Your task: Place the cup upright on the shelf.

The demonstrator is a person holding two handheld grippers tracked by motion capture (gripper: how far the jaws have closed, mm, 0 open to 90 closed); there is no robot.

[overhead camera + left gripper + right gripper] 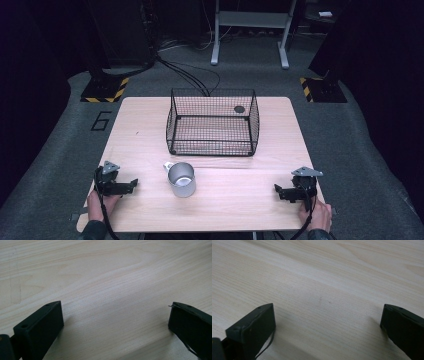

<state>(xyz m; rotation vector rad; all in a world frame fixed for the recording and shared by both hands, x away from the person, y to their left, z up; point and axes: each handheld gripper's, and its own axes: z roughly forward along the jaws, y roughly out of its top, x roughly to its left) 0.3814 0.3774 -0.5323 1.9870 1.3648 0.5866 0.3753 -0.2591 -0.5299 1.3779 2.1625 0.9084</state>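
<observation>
Mug: a metal mug [181, 178] stands upright on the wooden table [150, 125], just in front of the wire basket [212, 121] and apart from it — its handle points to the left and away from the person.
Wire basket: sits toward the far middle of the table; nothing lies inside it, as far as the mesh lets me see. A dark round spot shows through the mesh at its far right corner — what it is I cannot tell.
Left gripper [131, 184]: rests low at the near edge, well to the left of the basket's front; jaws spread wide over bare wood, nothing between them.
Right gripper [278, 190]: near edge, to the right of the basket's front; jaws likewise apart and holding nothing.
Done: nothing yet, by my reading — the mug is untouched.
Left: reach, grasp the mug, lift it, probably into the basket.
</observation>
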